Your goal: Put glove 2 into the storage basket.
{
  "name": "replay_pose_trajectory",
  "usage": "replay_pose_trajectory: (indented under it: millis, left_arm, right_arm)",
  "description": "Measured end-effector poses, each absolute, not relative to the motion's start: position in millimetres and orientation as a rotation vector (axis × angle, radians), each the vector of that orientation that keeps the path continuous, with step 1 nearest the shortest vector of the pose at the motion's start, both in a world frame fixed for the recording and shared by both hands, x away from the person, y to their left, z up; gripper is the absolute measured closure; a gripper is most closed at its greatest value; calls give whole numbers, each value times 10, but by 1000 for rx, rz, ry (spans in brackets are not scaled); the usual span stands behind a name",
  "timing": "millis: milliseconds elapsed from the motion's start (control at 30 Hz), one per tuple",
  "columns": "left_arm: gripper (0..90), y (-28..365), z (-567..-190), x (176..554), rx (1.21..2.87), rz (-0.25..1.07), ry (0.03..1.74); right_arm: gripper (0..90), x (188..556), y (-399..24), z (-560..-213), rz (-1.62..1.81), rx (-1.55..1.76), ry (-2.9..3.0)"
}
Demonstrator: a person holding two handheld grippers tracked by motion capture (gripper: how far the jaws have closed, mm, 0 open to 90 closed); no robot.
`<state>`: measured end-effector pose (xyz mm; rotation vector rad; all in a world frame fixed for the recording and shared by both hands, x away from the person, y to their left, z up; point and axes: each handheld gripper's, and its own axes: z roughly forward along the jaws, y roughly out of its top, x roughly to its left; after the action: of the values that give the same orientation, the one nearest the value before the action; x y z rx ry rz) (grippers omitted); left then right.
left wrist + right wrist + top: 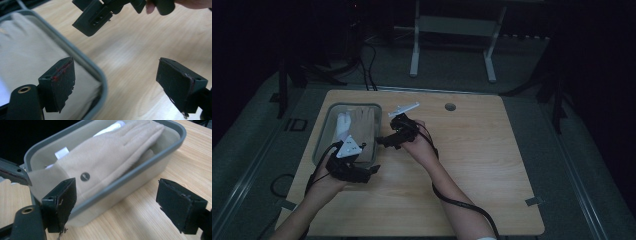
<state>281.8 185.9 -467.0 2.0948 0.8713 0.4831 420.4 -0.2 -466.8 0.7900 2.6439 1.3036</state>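
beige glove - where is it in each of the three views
High view: the beige glove lies in the grey bin, left of centre.
Left gripper view: it fills the left side, inside the bin's rim.
Right gripper view: upper centre, its cuff draped over the near wall.
Shared landmark: the bin's grey rim.

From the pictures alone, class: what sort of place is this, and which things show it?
Probably a lab or recording room: a bare wooden table on grey flooring, cables trailing behind, a white equipment stand beyond, and a grey bin holding a beige glove.

glove [107, 162] cuff hidden behind tongs; white item [62, 152] mostly buried
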Motion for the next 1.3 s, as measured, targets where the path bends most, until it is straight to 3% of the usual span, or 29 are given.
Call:
replay_pose_trajectory:
  millis: [433,1300]
  left_arm:
    - [160,1576,-4816,2778,2099,412,814]
    - [160,1013,-5254,2832,2142,258,709]
  right_arm:
    - [167,4037,-376,-4759,1296,798,2627]
    - [162,3852,-1075,-5271,1301,937,2590]
